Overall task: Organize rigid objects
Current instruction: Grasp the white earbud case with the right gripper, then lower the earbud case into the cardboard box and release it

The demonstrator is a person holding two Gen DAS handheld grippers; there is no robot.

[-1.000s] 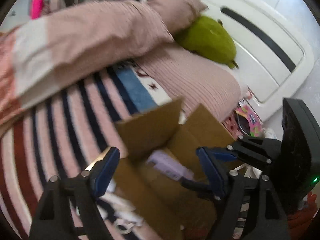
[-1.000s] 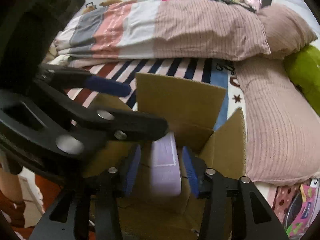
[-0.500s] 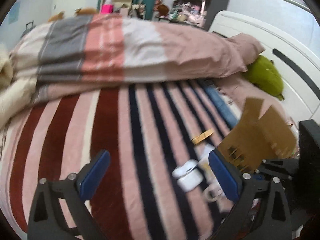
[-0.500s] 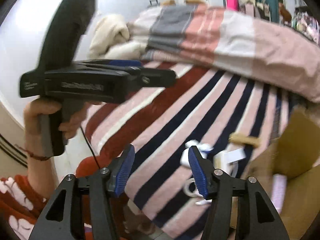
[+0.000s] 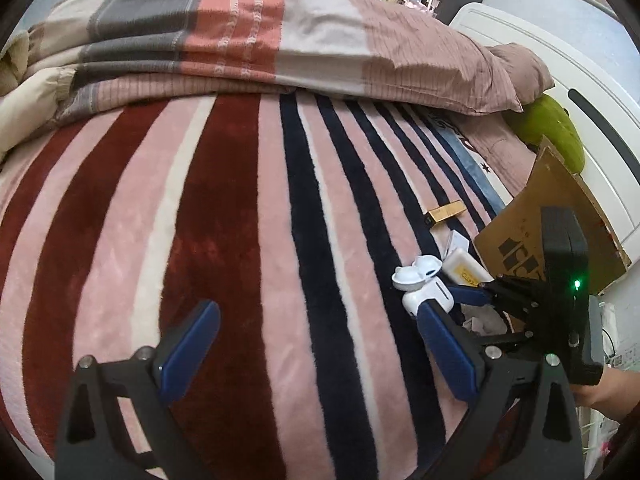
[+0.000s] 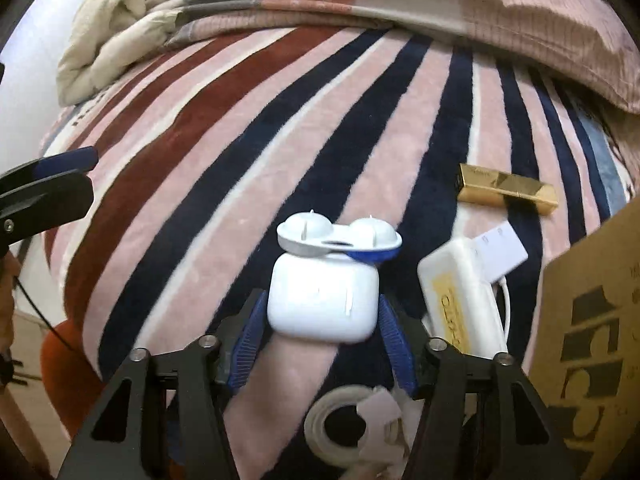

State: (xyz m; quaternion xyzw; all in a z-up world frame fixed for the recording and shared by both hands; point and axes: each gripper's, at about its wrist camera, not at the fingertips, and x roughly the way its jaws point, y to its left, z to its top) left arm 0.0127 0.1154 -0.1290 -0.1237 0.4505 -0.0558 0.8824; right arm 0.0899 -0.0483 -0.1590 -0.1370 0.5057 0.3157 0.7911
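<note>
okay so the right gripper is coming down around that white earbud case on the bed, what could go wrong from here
1. The right gripper is closing on the white earbud case; its pads are not clearly pressing yet, and the smooth rounded shell could squirt out.
2. A white double-dome piece rests against the case's far edge; lifting may drag or topple it.
3. The soft striped blanket gives, so the fingers may snag its pile.

Both wrist views look steeply down, close, sharing the striped blanket (image 5: pixel 248 240).
</note>
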